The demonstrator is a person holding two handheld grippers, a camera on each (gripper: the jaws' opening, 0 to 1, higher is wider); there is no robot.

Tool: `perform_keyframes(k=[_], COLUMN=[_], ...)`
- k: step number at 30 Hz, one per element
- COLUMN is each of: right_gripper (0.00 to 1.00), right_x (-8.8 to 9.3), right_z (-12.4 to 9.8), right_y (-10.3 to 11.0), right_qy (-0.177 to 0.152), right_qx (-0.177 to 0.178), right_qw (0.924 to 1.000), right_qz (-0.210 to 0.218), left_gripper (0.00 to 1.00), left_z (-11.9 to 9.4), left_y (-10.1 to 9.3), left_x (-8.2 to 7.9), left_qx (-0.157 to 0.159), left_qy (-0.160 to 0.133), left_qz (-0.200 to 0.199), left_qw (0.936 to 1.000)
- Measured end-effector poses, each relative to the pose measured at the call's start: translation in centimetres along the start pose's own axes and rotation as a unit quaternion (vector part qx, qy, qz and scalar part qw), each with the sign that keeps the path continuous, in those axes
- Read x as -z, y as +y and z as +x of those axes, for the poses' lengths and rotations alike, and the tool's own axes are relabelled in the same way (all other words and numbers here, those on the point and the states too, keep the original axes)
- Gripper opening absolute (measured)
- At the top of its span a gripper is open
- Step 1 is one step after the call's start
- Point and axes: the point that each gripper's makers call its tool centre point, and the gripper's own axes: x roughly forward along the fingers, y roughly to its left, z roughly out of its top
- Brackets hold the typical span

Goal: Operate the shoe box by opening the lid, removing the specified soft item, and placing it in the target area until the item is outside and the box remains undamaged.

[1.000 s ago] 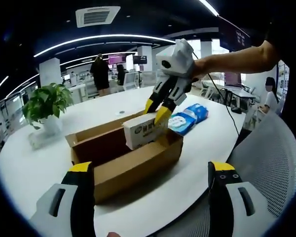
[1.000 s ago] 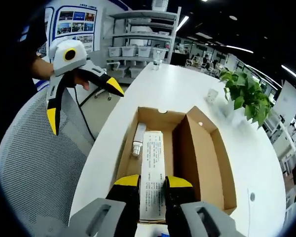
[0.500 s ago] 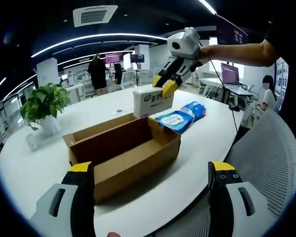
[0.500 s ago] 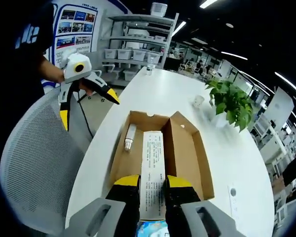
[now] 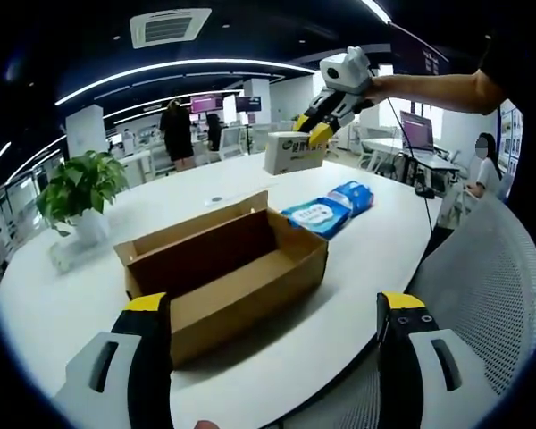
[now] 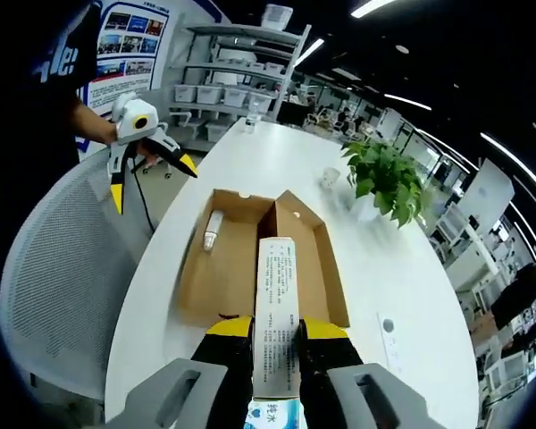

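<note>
The open cardboard shoe box [image 5: 250, 299] rests on the round white table, its flap standing upright. High above and beyond it, my right gripper [image 5: 318, 132] is shut on a white tissue pack [image 5: 292, 152]. In the right gripper view the pack [image 6: 276, 295] sits clamped between my right gripper [image 6: 276, 327], with the box [image 6: 228, 277] far below and a small white tube [image 6: 213, 231] lying inside it. My left gripper [image 5: 273, 304] stands open near the box's front edge, nothing between its fingers. It appears again [image 6: 146, 161] over the chair.
Two blue wipe packs [image 5: 330, 210] lie on the table past the box; one shows as blue pack [image 6: 272, 414] under the tissue pack. A potted plant [image 5: 76, 192] stands at the far left. A grey mesh chair [image 5: 491, 295] sits at the table edge.
The right gripper has lifted the tissue pack out of the box and carried it up and away, over the blue packs. The left gripper has stayed put and open.
</note>
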Motion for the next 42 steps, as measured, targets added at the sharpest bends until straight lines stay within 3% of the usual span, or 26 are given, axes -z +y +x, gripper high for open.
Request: perform_keyframes(k=[21, 42], right_gripper=[0.15, 0.15], right_x=[6.9, 14.7], right_z=[-3.5, -3.8], right_y=[-3.4, -5.9], right_qy=[0.063, 0.131], right_qx=[0.037, 0.041], right_qw=[0.9973, 0.9900], right_qz=[0.009, 0.033], left_gripper=[0.99, 0.98], left_z=[-0.1, 0.1], left_y=[0.0, 0.6], left_x=[0.2, 0.7], left_qx=[-0.005, -0.014], left_qy=[0.004, 0.016], left_qz=[-0.001, -0.008], left_qw=[1.0000, 0.9997])
